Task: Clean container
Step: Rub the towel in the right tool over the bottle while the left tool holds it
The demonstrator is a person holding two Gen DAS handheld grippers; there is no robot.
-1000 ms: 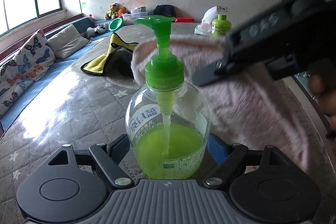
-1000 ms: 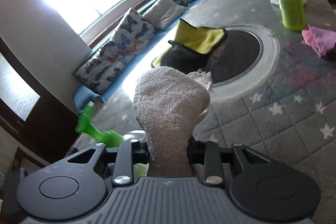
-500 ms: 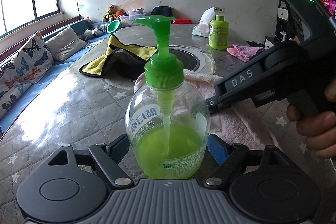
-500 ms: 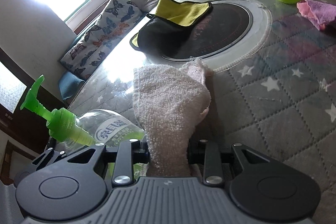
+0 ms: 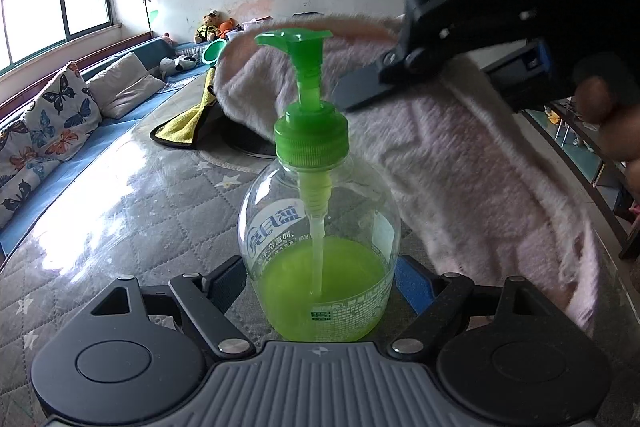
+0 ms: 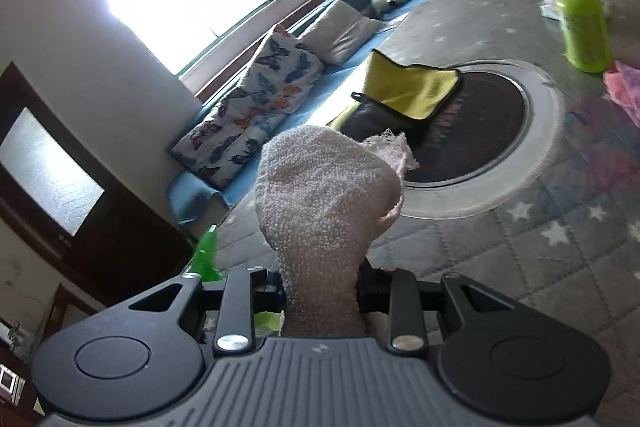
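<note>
A clear pump bottle (image 5: 320,247) with a green pump head and green liquid stands upright between the fingers of my left gripper (image 5: 320,287), which is shut on it. My right gripper (image 6: 322,293) is shut on a pale pink towel (image 6: 326,203). In the left wrist view the right gripper (image 5: 500,11) holds the towel (image 5: 460,167) above and to the right of the bottle, draped behind the pump. In the right wrist view only the green pump spout (image 6: 206,253) shows at lower left.
A yellow and black cloth (image 6: 404,95) lies on a round black hob (image 6: 480,131) set in the quilted table top (image 6: 560,247). A green bottle (image 6: 584,27) and a pink cloth (image 6: 624,87) stand at the far right. A sofa with cushions (image 5: 52,123) runs along the left.
My right gripper has lifted with the towel from low beside the bottle to above its pump. The bottle and left gripper have not moved.
</note>
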